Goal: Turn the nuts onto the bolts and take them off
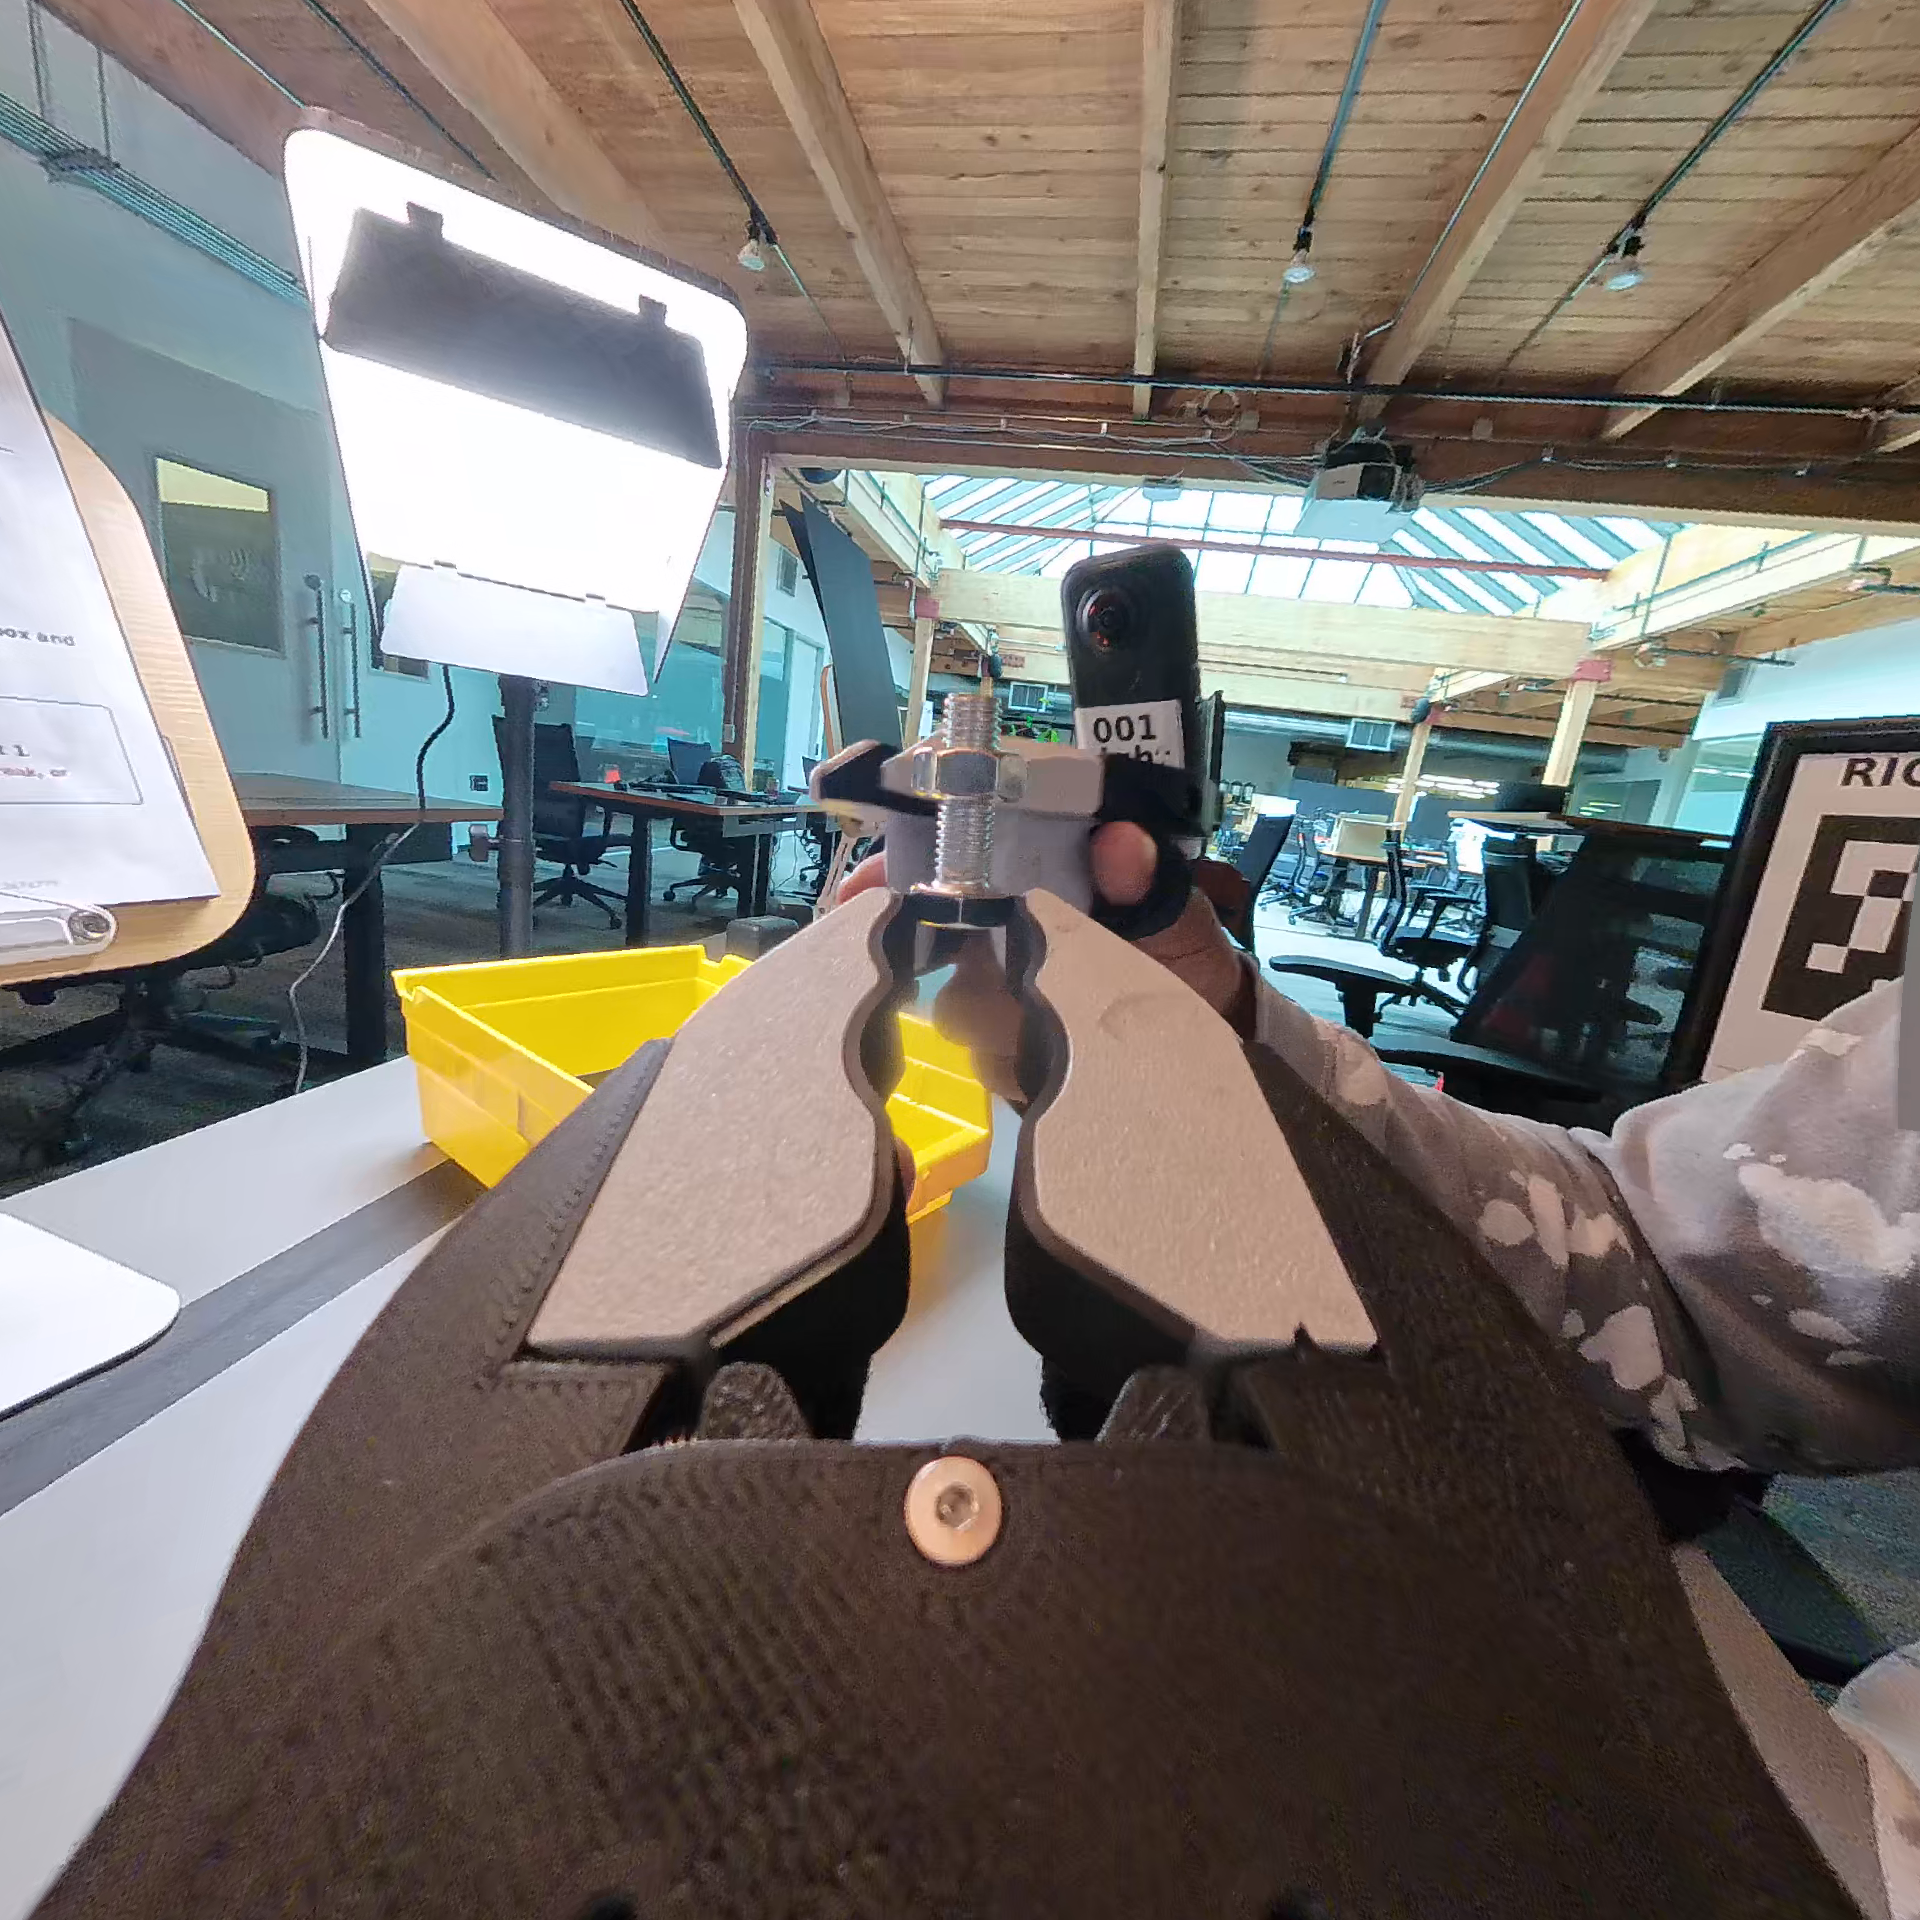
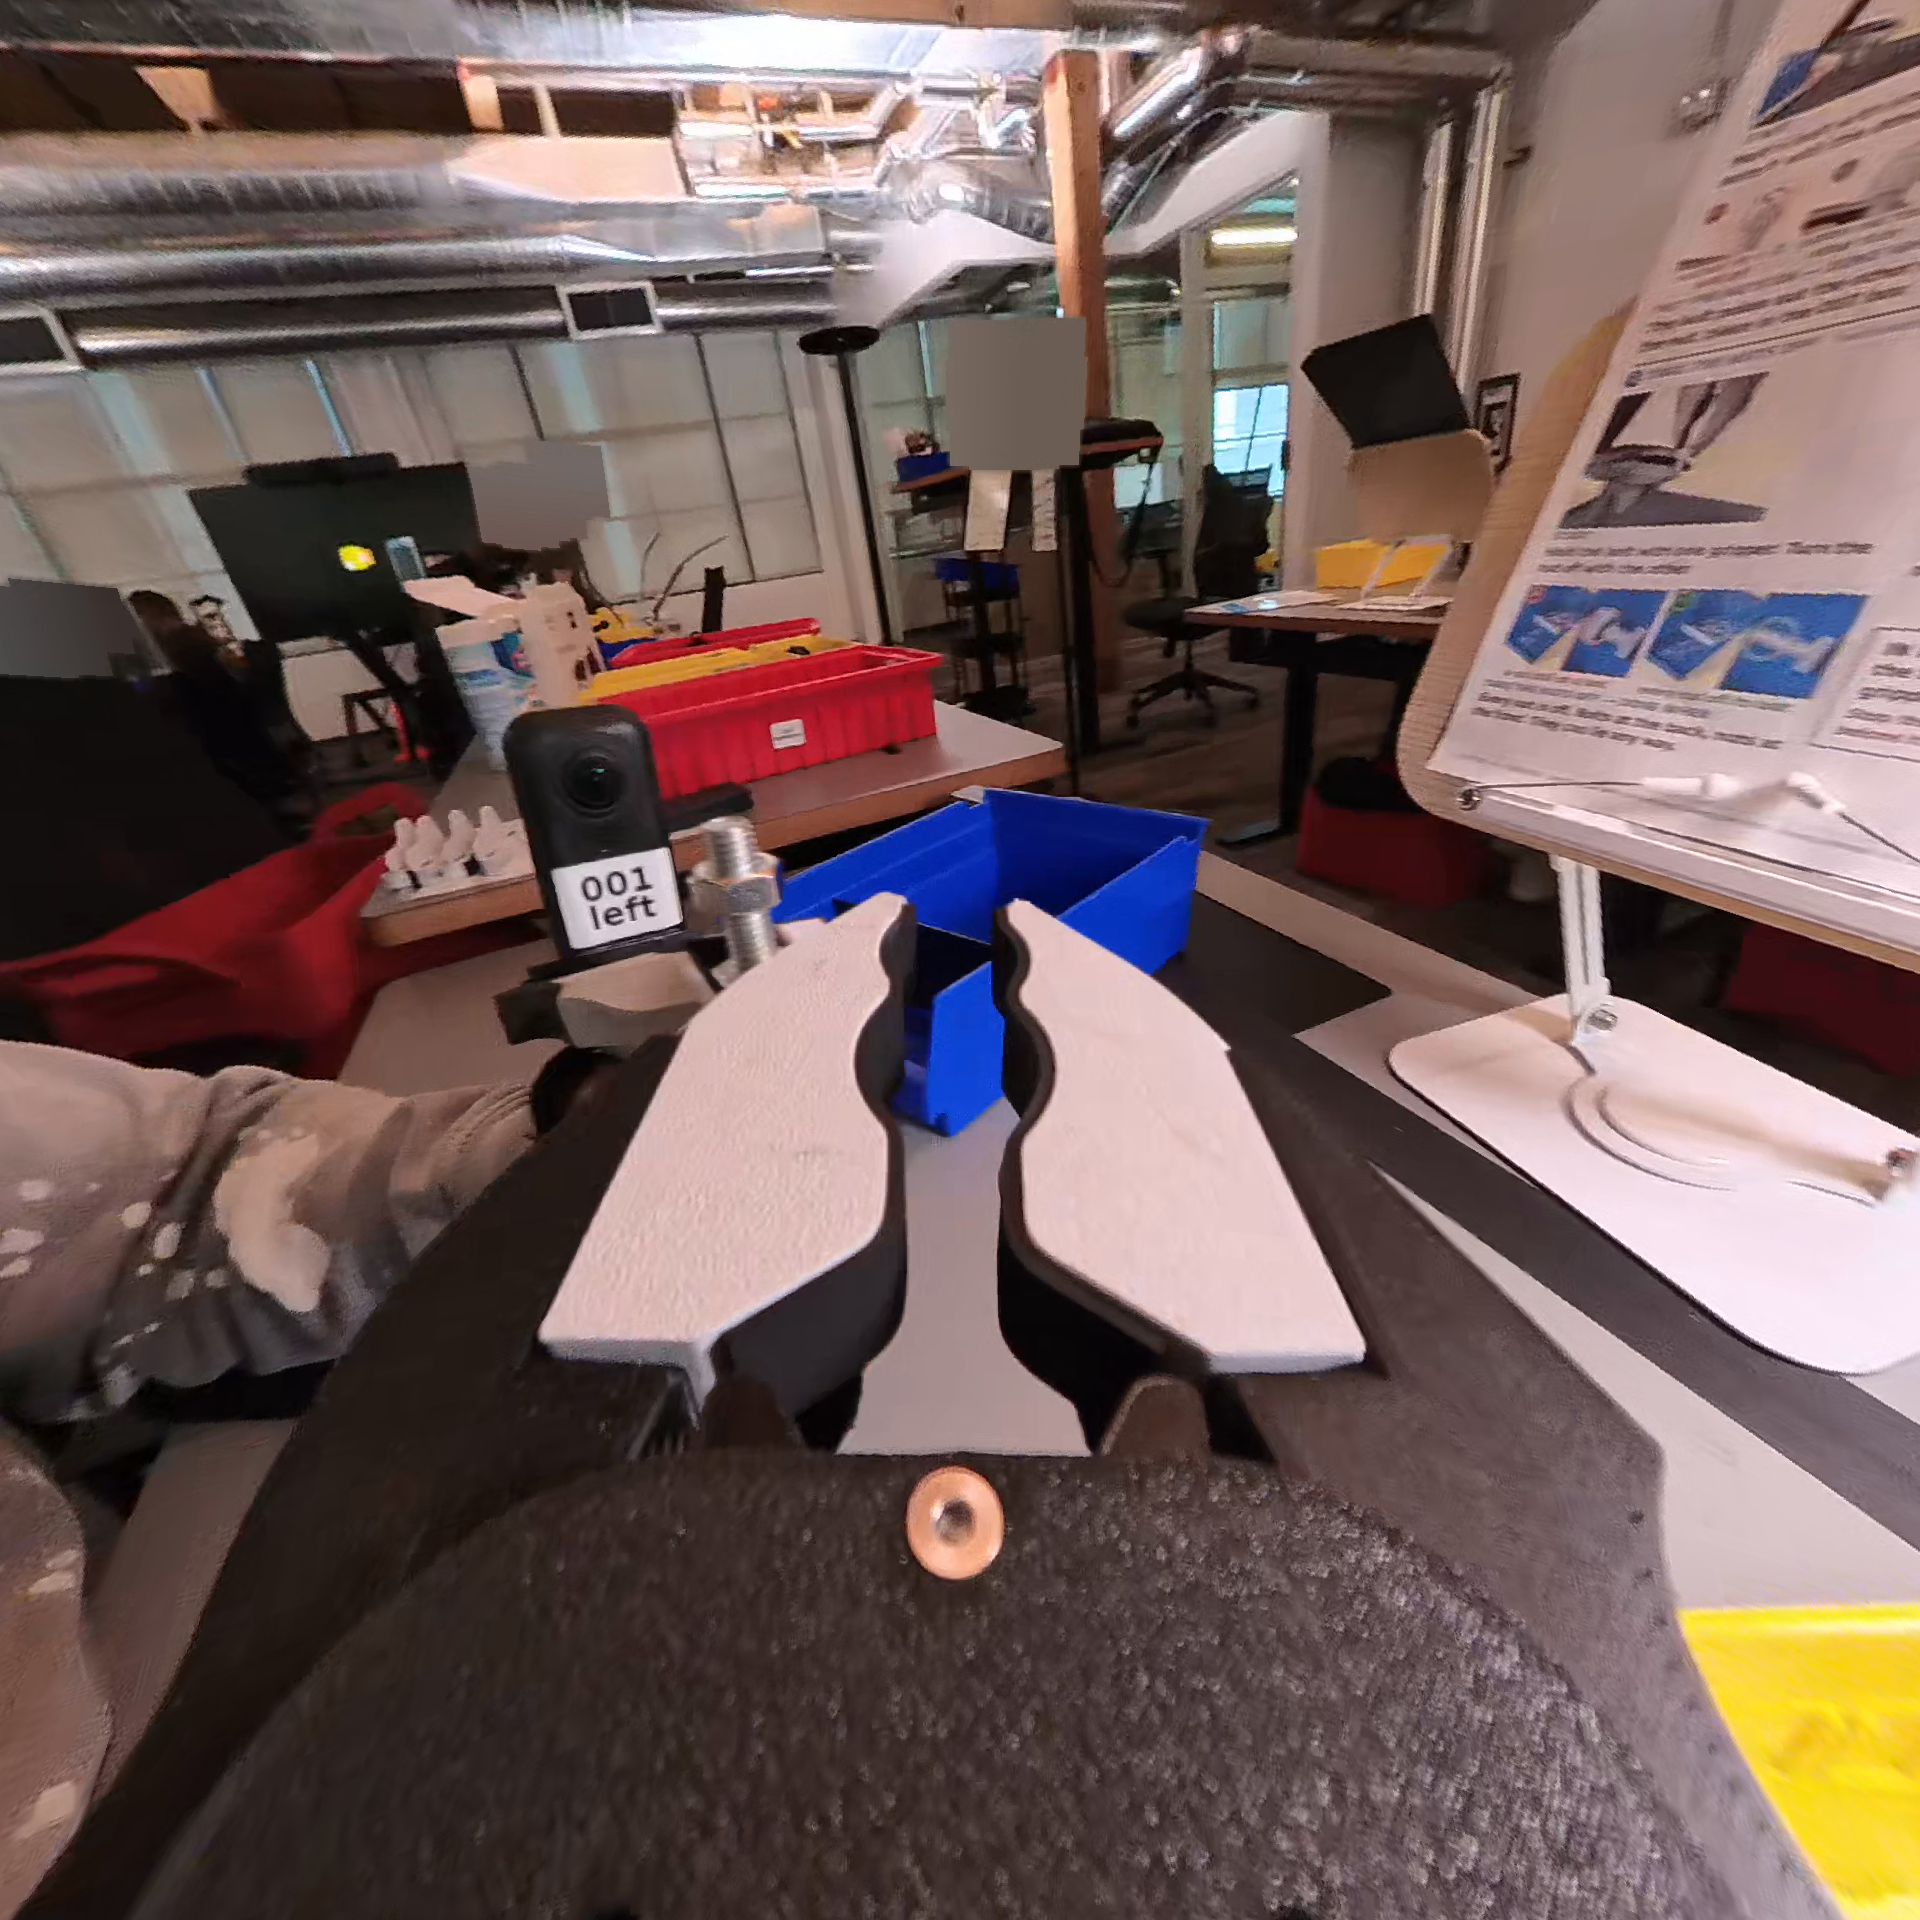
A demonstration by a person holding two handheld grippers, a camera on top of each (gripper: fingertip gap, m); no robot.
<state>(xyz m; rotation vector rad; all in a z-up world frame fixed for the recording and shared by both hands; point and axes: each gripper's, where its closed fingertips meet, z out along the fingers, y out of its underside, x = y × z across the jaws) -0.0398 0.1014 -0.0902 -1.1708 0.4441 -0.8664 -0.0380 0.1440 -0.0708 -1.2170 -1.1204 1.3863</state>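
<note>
A silver bolt (image 1: 966,831) stands upright with a hex nut (image 1: 961,774) partway down its thread. My left gripper (image 1: 956,920) is shut on the bolt's head end and holds it up above the table. The right gripper's fingers (image 1: 1049,800) sit just behind the bolt at nut height. In the right wrist view my right gripper (image 2: 951,920) is open and empty. There the bolt (image 2: 750,930) and its nut (image 2: 736,888) stand just left of its left fingertip, outside the jaws. The left gripper's fingers (image 2: 603,1003) reach in from the left.
A yellow bin (image 1: 499,1029) lies on the grey table beyond the left gripper and shows again in the right wrist view (image 2: 1818,1745). A blue bin (image 2: 1091,862) lies ahead of the right gripper. A paper stand (image 2: 1662,1132) is at the right. A sleeved arm (image 1: 1558,1195) reaches in. The gap from one gripper's tips to the other's is roughly 5 cm.
</note>
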